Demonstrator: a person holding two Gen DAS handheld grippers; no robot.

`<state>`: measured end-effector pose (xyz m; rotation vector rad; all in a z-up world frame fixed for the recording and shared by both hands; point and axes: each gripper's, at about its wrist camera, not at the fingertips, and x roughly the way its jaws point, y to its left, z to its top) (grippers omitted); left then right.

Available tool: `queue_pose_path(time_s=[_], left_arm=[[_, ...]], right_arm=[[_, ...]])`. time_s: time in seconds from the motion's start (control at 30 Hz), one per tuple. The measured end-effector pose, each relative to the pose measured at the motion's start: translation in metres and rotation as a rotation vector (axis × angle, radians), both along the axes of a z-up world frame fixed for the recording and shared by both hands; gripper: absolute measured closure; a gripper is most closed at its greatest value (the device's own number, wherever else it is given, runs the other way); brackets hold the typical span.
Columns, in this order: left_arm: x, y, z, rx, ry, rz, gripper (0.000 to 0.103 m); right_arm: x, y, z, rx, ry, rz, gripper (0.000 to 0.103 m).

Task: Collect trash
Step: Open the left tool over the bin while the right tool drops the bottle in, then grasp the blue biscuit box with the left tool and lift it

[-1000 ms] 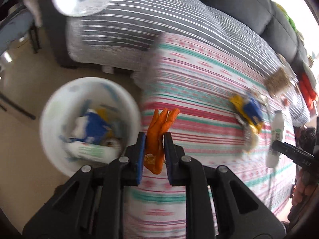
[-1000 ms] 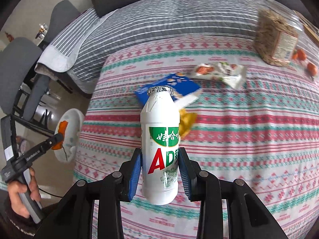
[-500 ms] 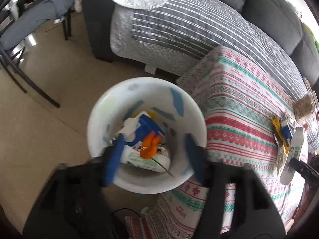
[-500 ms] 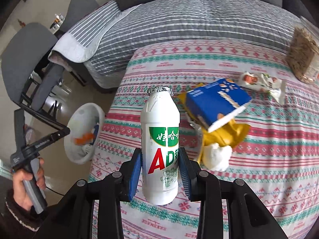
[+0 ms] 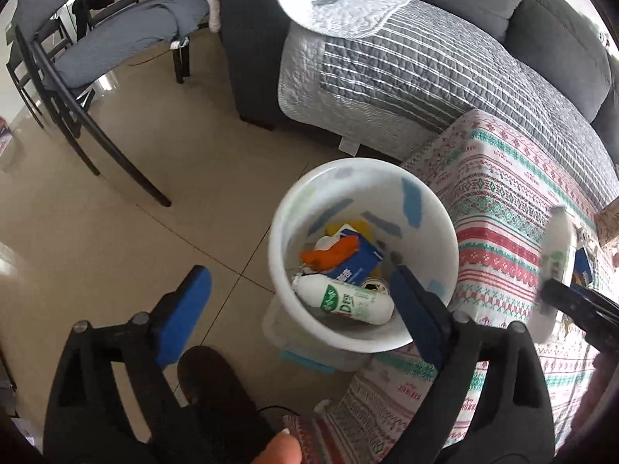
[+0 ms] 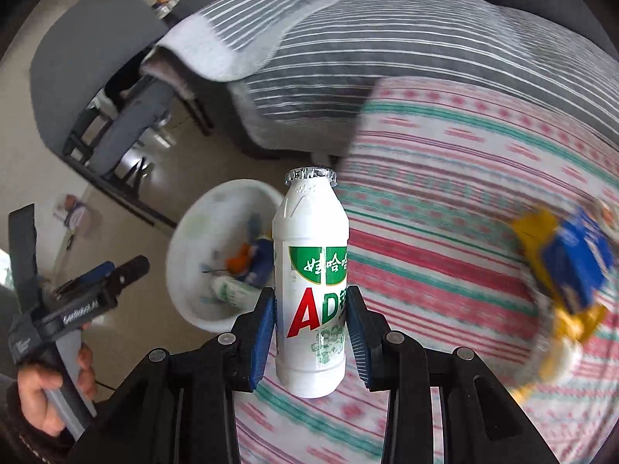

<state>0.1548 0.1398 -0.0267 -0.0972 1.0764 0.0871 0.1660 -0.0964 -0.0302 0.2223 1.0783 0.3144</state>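
Note:
My left gripper (image 5: pixel 298 309) hangs over the white bin (image 5: pixel 278 232) on the floor; its jaws are opening wide with nothing between them. In the bin lie an orange wrapper (image 5: pixel 332 253), a blue box (image 5: pixel 359 266) and a white bottle (image 5: pixel 344 303). My right gripper (image 6: pixel 311 332) is shut on an upright white drink bottle (image 6: pixel 309 282) with a foil cap, above the patterned tablecloth (image 6: pixel 445 193) near its left edge. The bin (image 6: pixel 201 270) sits just left of that bottle in the right wrist view. A blue and yellow pack (image 6: pixel 568 270) lies blurred on the cloth at the right.
A sofa with a grey striped cover (image 5: pixel 406 65) runs behind the table. A dark-legged chair (image 5: pixel 108 46) stands on the tiled floor to the left. A dark shoe (image 5: pixel 209 379) is close to the bin. A hand (image 6: pixel 46 386) grips the left tool's handle.
My left gripper swung from the table to over the bin and let go of the orange wrapper, which now lies inside. My right gripper carried the bottle left, toward the table's bin end.

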Motion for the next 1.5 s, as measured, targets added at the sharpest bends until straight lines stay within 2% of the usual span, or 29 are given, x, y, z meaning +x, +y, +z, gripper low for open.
queue_pose_path(time_s=[0.23, 0.43, 0.5, 0.53, 0.57, 0.63, 0.8, 1.0, 1.2, 1.5], left_arm=[[-0.006, 0.03, 0.0, -0.023, 0.013, 0.052, 0.01], [-0.006, 0.039, 0.001, -0.031, 0.012, 0.059, 0.009], [-0.006, 0.039, 0.003, -0.026, 0.008, 0.051, 0.009], [-0.006, 0.039, 0.003, -0.024, 0.008, 0.049, 0.009], [-0.006, 0.038, 0.003, -0.024, 0.009, 0.049, 0.009], [-0.006, 0.037, 0.004, -0.034, 0.009, 0.047, 0.009], [-0.008, 0.023, 0.006, -0.033, 0.007, 0.014, 0.009], [-0.01, -0.006, 0.013, -0.033, -0.006, -0.045, 0.009], [-0.012, -0.048, 0.015, -0.025, -0.012, -0.108, 0.009], [-0.009, -0.119, 0.017, -0.034, -0.026, -0.194, 0.009]], right_arm=[[0.029, 0.04, -0.024, 0.055, 0.033, 0.041, 0.066], [0.046, 0.057, -0.04, 0.091, 0.059, 0.046, 0.065], [0.046, 0.057, -0.041, 0.117, 0.066, 0.034, 0.061], [0.046, 0.055, -0.04, 0.134, 0.073, 0.029, 0.052], [0.045, 0.053, -0.039, 0.141, 0.072, 0.022, 0.047], [0.04, 0.045, -0.031, 0.136, 0.052, 0.009, 0.047], [0.02, 0.013, -0.006, 0.066, 0.014, -0.038, 0.04], [-0.014, -0.051, 0.024, -0.066, -0.045, -0.138, 0.032], [-0.038, -0.116, 0.03, -0.104, -0.055, -0.252, 0.03], [-0.063, -0.191, 0.032, -0.087, -0.068, -0.397, 0.027]])
